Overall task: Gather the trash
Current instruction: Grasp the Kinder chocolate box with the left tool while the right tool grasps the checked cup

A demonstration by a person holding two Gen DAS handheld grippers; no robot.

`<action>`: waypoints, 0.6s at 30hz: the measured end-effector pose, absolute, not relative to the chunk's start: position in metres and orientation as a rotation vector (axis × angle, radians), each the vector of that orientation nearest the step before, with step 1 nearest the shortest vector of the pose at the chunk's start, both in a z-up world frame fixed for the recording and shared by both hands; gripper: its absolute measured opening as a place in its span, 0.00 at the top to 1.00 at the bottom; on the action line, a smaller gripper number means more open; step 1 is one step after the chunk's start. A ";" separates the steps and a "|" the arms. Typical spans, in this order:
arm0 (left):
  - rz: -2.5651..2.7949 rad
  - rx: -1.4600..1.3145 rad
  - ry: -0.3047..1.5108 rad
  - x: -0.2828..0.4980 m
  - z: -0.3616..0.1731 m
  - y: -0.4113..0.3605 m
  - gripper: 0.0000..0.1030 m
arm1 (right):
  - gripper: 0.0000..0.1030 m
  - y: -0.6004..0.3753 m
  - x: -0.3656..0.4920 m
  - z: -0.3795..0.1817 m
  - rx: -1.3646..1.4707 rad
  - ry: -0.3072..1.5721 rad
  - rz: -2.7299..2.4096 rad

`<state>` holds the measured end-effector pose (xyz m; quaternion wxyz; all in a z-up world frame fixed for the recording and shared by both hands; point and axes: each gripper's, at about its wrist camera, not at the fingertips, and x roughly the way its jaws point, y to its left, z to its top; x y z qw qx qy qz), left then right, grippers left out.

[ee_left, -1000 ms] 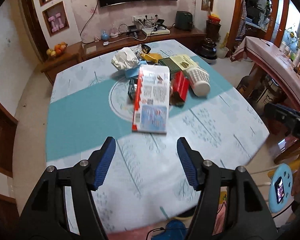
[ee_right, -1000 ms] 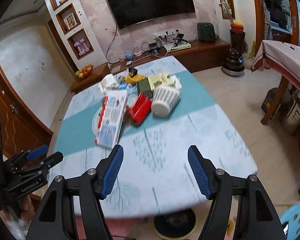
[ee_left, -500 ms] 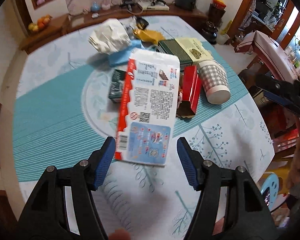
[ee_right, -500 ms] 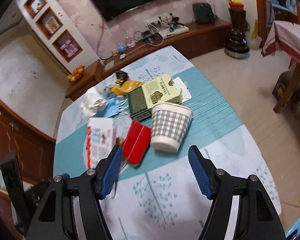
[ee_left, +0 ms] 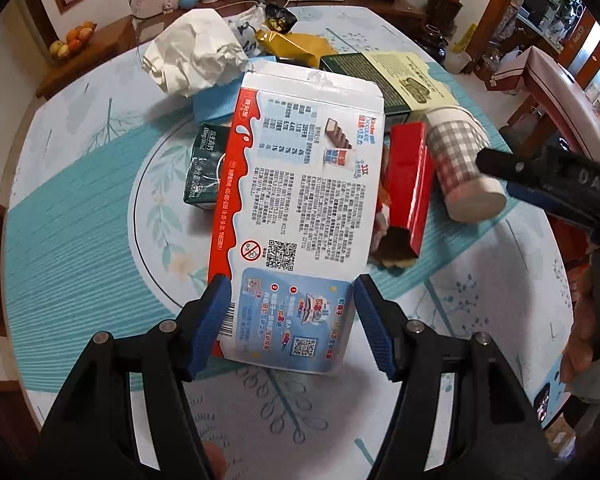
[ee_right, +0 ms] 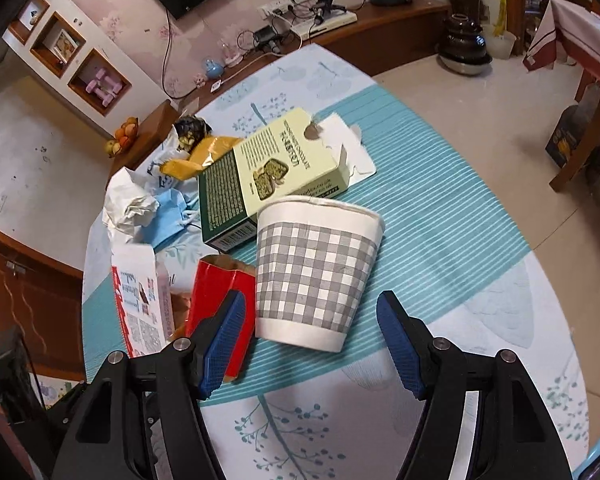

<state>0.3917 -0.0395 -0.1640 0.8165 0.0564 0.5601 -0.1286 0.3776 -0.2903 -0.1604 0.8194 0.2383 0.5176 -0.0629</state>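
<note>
Left wrist view, left to right: crumpled white paper [ee_left: 196,54] at upper left on the patterned tablecloth [ee_left: 72,208]; small green carton [ee_left: 204,172] just below; big white-and-red chocolate box [ee_left: 300,200] flat at centre, near end between the blue pads of the left gripper [ee_left: 292,324], jaws spread, pads beside the box edges, contact impossible to tell. Red box [ee_left: 410,182] right of it, then checked paper cup [ee_left: 460,160] on its side.

Right wrist view: white-and-red box [ee_right: 140,300] at lower left; red box [ee_right: 216,300] behind the left pad [ee_right: 224,340]; checked cup [ee_right: 316,272] at centre, base toward the right gripper [ee_right: 312,344], jaws apart, gripping nothing. Green-and-cream box [ee_right: 268,172] above.
</note>
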 end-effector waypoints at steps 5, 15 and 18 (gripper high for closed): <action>-0.252 0.101 1.189 0.400 -0.165 -0.037 0.35 | 0.33 -0.288 0.391 -0.181 0.524 1.136 -0.135; -0.247 0.062 1.195 0.406 -0.164 -0.011 0.34 | 0.37 -0.271 0.386 -0.189 0.461 1.112 -0.118; -0.281 0.051 1.197 0.411 -0.162 -0.003 0.34 | 0.37 -0.264 0.381 -0.188 0.431 1.113 -0.094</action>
